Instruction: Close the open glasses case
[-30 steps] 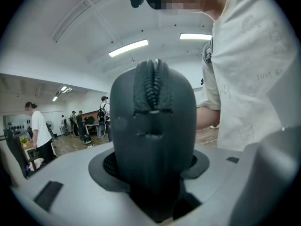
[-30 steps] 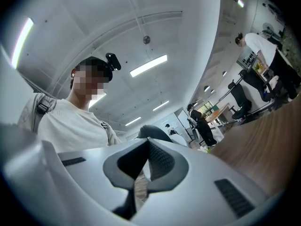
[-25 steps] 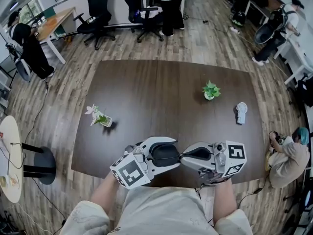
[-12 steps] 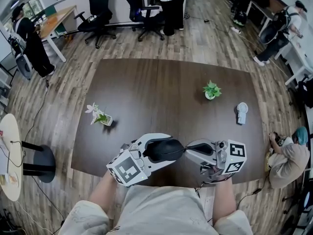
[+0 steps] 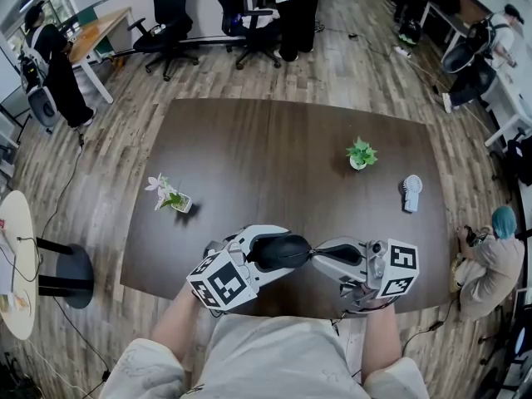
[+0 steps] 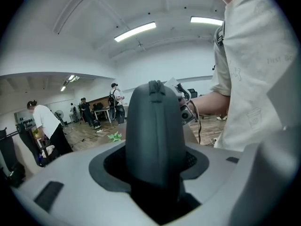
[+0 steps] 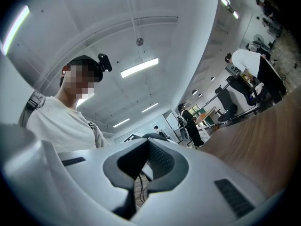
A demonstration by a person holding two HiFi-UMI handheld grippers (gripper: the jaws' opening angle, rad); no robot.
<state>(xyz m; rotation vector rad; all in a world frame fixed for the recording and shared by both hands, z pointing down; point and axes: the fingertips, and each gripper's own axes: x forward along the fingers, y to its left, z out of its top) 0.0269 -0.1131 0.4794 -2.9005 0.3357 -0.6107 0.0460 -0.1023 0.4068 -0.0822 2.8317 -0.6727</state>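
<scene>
The glasses case point(image 5: 283, 252) sits clamped between the jaws of the left gripper point(image 5: 264, 258), above the near edge of the table point(image 5: 249, 140). Its long axis runs out from those jaws toward the right gripper point(image 5: 319, 261). The right gripper's jaws are pressed together and empty, with their tip at the case's far end. From there a squeeze looks easiest, though I can't make out any gap along the seam.

Two potted plants point(image 5: 170, 198) point(image 5: 359, 154) stand on the worktop point(image 5: 249, 140), at ten and one o'clock. One small white fan point(image 5: 409, 191), one glasses case point(image 5: 281, 252).
</scene>
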